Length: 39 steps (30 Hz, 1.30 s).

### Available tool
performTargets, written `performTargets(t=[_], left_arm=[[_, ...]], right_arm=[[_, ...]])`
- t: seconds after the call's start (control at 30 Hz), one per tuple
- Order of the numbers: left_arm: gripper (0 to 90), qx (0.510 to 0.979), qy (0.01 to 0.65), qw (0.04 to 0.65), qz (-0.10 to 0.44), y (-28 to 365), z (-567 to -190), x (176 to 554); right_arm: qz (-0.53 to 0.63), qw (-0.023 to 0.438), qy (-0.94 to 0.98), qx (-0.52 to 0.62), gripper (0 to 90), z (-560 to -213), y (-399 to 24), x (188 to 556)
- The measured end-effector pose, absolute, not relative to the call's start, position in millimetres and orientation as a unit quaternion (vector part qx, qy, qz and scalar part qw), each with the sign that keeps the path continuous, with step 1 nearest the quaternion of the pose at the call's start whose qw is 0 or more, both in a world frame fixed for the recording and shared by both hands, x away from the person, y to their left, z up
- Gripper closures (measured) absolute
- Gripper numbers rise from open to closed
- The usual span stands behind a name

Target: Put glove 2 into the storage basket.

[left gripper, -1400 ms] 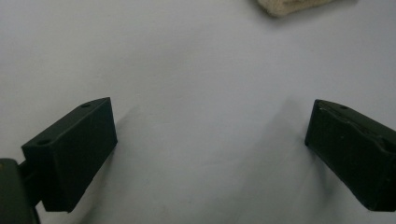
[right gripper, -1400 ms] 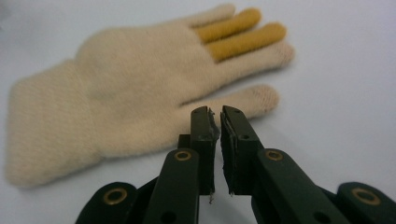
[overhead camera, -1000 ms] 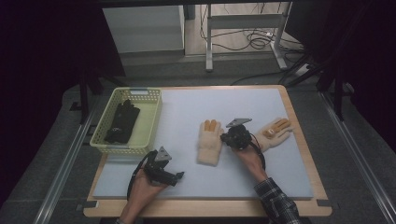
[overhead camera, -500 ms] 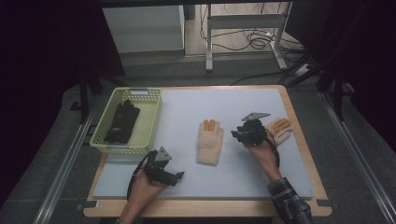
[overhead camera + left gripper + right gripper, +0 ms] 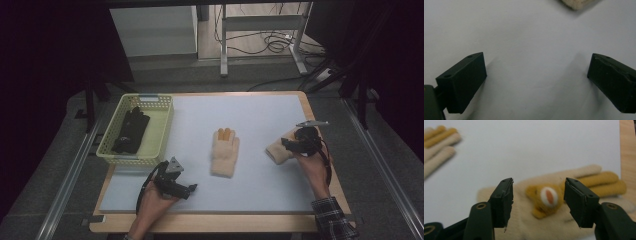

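Right gripper fingers just opening, cream glove between, unpressed

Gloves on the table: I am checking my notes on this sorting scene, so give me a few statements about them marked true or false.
1. Two cream knitted gloves with orange fingertips lie on the pale blue mat: middle one, right one. True.
2. The yellow-green plastic basket holds a cream glove. False: a black glove.
3. The right tool grips the right one. False: open above it.
4. The left tool is open, nothing between. True.
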<state>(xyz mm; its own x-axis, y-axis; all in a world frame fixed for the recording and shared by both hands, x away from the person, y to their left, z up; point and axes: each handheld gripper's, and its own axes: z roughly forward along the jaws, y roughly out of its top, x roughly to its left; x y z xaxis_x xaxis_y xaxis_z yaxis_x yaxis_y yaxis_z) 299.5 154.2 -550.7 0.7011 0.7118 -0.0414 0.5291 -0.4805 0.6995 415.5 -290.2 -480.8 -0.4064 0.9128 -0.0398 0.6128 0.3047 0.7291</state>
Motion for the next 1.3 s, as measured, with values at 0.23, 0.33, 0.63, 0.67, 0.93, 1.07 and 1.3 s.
performTargets(t=[0.23, 0.33, 0.63, 0.67, 0.93, 1.07, 1.3], left_arm=[[2.3, 0.851, 0.365, 0.356, 0.128, 154.2, -550.7, 299.4], [2.3, 0.851, 0.365, 0.356, 0.128, 154.2, -550.7, 299.4], [2.3, 0.851, 0.365, 0.356, 0.129, 154.2, -550.7, 299.3], [2.3, 0.851, 0.365, 0.356, 0.129, 154.2, -550.7, 299.4], [2.3, 0.851, 0.365, 0.356, 0.129, 154.2, -550.7, 299.3], [2.3, 0.851, 0.365, 0.356, 0.129, 154.2, -550.7, 299.3], [2.3, 0.85, 0.366, 0.356, 0.129, 154.1, -550.7, 299.1]], right_arm=[[0.299, 0.242, 0.771, 0.507, 32.4, -505.2, -290.5, 425.5], [0.297, 0.255, 0.765, 0.511, 42.7, -518.5, -290.9, 428.0], [0.301, 0.244, 0.782, 0.488, 60.9, -510.3, -293.9, 421.1], [0.311, 0.244, 0.78, 0.485, 60.9, -507.8, -294.2, 419.2], [0.346, 0.233, 0.794, 0.442, 60.5, -483.2, -278.9, 405.4], [0.363, 0.224, 0.802, 0.418, 60.4, -471.5, -264.5, 398.8], [0.387, 0.209, 0.82, 0.367, 60.2, -454.6, -237.0, 388.2]])
